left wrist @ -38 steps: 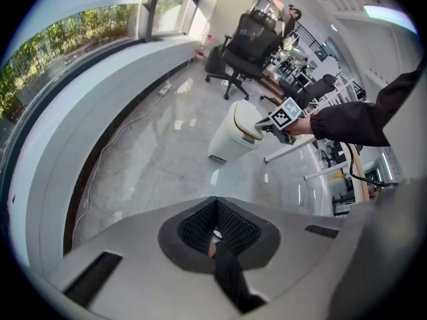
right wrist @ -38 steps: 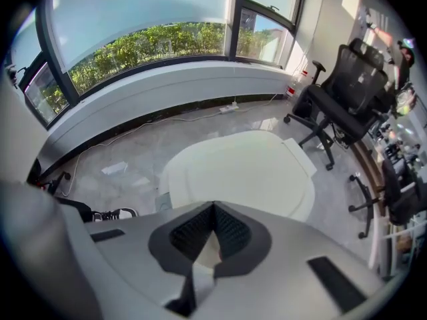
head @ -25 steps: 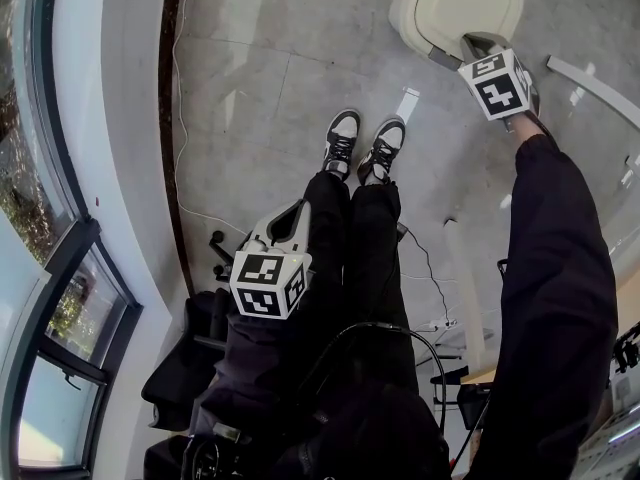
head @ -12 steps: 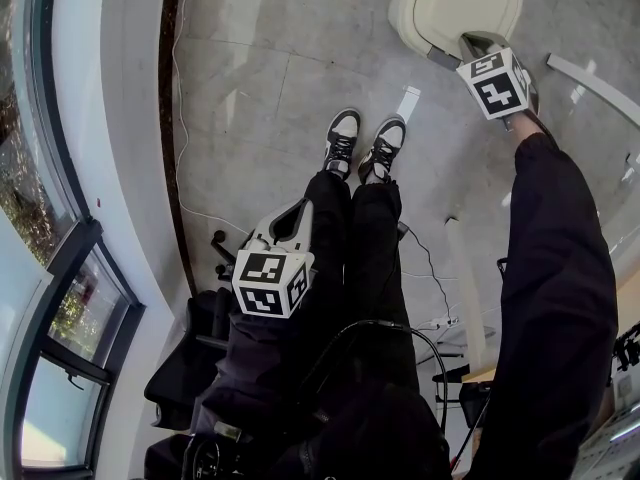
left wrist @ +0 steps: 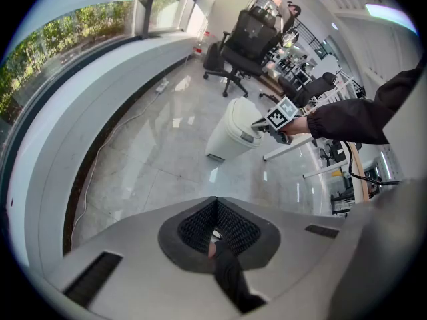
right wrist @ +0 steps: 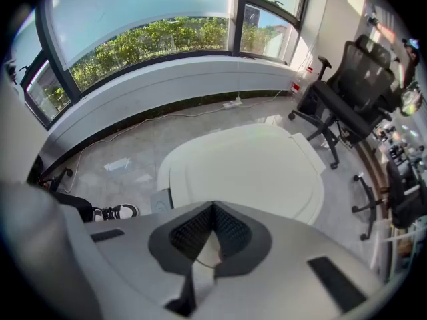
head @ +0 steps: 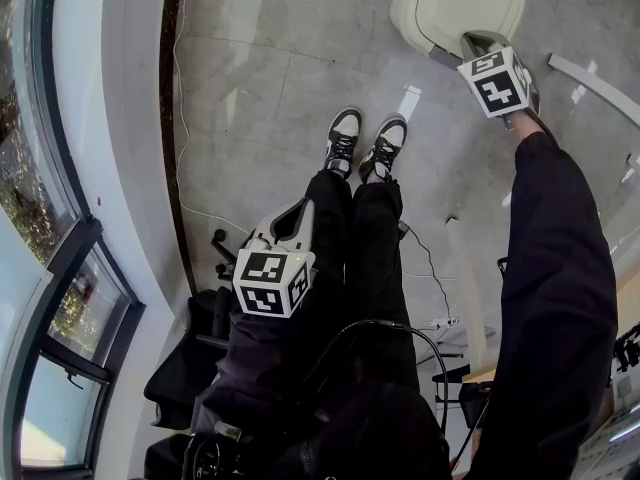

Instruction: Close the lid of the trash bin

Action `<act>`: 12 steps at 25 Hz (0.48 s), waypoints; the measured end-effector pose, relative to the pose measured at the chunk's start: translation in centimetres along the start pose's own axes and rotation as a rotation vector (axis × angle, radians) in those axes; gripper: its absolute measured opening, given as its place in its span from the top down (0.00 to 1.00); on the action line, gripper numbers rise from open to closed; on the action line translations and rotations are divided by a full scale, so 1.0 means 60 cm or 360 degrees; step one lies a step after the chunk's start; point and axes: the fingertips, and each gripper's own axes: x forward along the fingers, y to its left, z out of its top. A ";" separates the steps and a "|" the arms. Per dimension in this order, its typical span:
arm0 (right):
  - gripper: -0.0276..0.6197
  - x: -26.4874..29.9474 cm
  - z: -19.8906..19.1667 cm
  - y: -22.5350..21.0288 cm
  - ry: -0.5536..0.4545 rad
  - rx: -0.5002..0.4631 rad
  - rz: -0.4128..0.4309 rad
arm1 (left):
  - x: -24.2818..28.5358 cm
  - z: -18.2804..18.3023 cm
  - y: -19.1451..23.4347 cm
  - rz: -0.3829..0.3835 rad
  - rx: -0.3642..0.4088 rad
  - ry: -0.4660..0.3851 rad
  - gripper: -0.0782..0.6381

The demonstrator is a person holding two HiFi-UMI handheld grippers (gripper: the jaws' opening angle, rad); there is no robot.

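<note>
**Lid down, both grippers shut, hardly a change**

Against the frame half a second back I find almost no difference. My right gripper (head: 480, 41) still hangs at the near edge of the bin (head: 415, 8), my left gripper (head: 292, 220) still sits low against my left leg, and my feet have not shifted. Only the bin sits a shade differently in the head view.

The bin stands on the floor ahead of my toes, at my right. Its cream lid (right wrist: 247, 172) lies flat on it, filling the right gripper view just beyond my jaws.

My right jaws are pressed tip to tip with nothing held; whether they touch the lid I cannot tell. My left jaws are likewise clenched and empty, pointing across the floor toward the bin.

By count:
- one bin with one lid
- two grippers, each with one marker cube
- two shoes (head: 342, 136), side by side, toes toward the bin
- one thin cable (head: 178, 118) along the foot of the curved window wall
- one black chair (right wrist: 347, 95) past the bin, seen whole in the right gripper view
</note>
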 end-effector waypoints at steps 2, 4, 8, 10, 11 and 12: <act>0.95 0.000 -0.001 0.000 0.0003 0.0000 0.0002 | 0.000 0.000 -0.001 -0.0001 -0.0001 0.0000 0.89; 0.95 0.000 0.000 -0.001 0.0004 0.0006 0.0000 | 0.000 0.001 -0.001 -0.0004 0.0000 -0.0001 0.89; 0.95 0.001 -0.001 -0.001 0.0006 0.0014 -0.0005 | 0.001 0.001 -0.001 -0.0006 0.0001 0.0000 0.89; 0.95 0.001 -0.002 -0.001 0.0005 0.0017 -0.0007 | 0.000 -0.001 -0.002 -0.0006 0.0002 0.0001 0.89; 0.95 0.001 -0.002 -0.001 0.0002 0.0020 -0.0008 | 0.000 -0.002 -0.001 -0.0006 0.0002 0.0003 0.89; 0.95 0.001 -0.003 -0.001 -0.0001 0.0023 -0.0009 | 0.001 -0.003 -0.001 -0.0004 0.0003 0.0003 0.89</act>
